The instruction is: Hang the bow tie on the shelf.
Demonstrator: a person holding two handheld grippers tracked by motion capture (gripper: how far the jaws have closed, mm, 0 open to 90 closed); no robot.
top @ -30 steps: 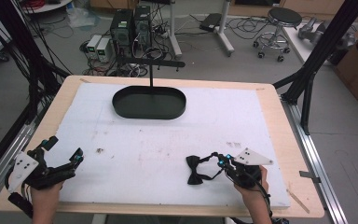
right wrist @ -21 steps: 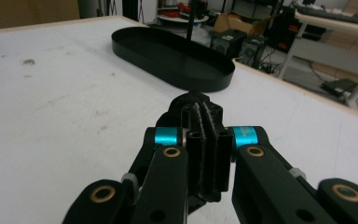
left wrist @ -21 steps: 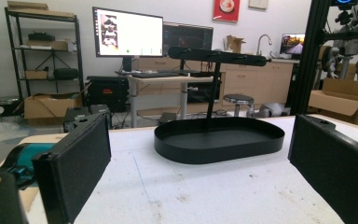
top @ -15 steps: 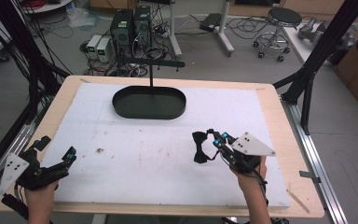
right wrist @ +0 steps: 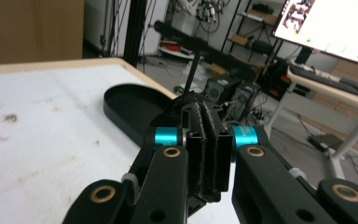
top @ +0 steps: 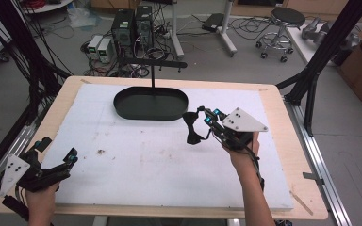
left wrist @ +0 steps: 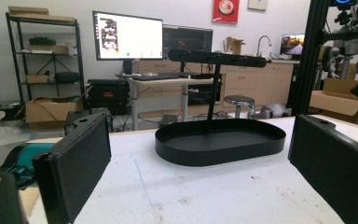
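Observation:
A black bow tie (top: pixel 192 127) hangs above the white board with my right gripper (top: pixel 208 120) shut on its band, right of centre. In the right gripper view the pads (right wrist: pixel 209 140) press together on a thin black strip. Just beyond and to the left lies the black oval tray (top: pixel 122 110), and a thin post rises from it to a black crossbar (top: pixel 153 63). My left gripper (top: pixel 57 148) stands open and holds nothing, low at the board's near left corner. Its view looks between its wide-apart jaws at the tray (left wrist: pixel 219 144) and crossbar (left wrist: pixel 216 58).
The white board (top: pixel 136 155) covers a wooden table and carries small dark specks (top: pixel 101 151). Black frame posts (top: pixel 320 66) stand at the table's right and left sides. Computer towers, cables and a stool (top: pixel 285 21) are on the floor beyond the far edge.
My right gripper has lifted the bow tie off the board and carried it farther away, toward the tray. My left gripper has drifted slightly left and nearer, still open.

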